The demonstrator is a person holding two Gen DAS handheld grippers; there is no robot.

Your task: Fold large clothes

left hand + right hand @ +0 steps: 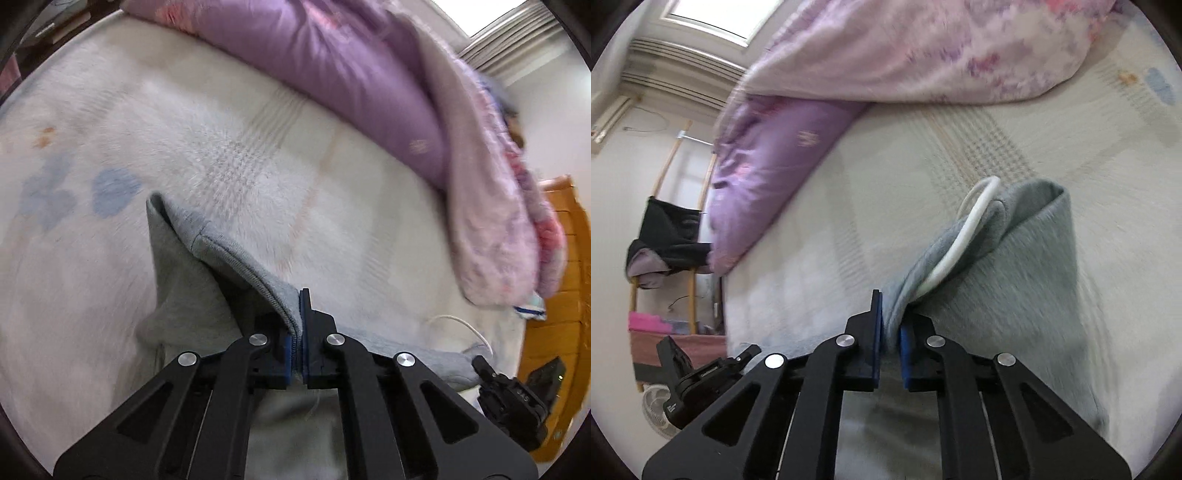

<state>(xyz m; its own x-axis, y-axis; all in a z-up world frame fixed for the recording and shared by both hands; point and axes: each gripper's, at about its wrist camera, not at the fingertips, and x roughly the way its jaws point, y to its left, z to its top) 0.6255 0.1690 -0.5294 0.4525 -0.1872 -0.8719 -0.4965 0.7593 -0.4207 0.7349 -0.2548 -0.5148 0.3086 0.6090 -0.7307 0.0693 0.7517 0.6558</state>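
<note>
A large grey garment (192, 280) lies on the pale fleece bed cover (240, 155). My left gripper (297, 317) is shut on the garment's stitched hem, which runs up between the blue pads (305, 332) and lifts off the bed. In the right wrist view the same grey garment (1015, 295) rises in a fold, with a white drawstring (964, 236) looped along its edge. My right gripper (891, 328) is shut on a bunched edge of that cloth. The other gripper (513, 402) shows at the lower right of the left wrist view.
A purple quilt (332, 74) and a pink floral blanket (942, 48) are heaped along the far side of the bed. A wooden cabinet (565, 295) stands at the right. Past the bed edge are a wooden rack with dark clothes (668, 236) and a fan (655, 410).
</note>
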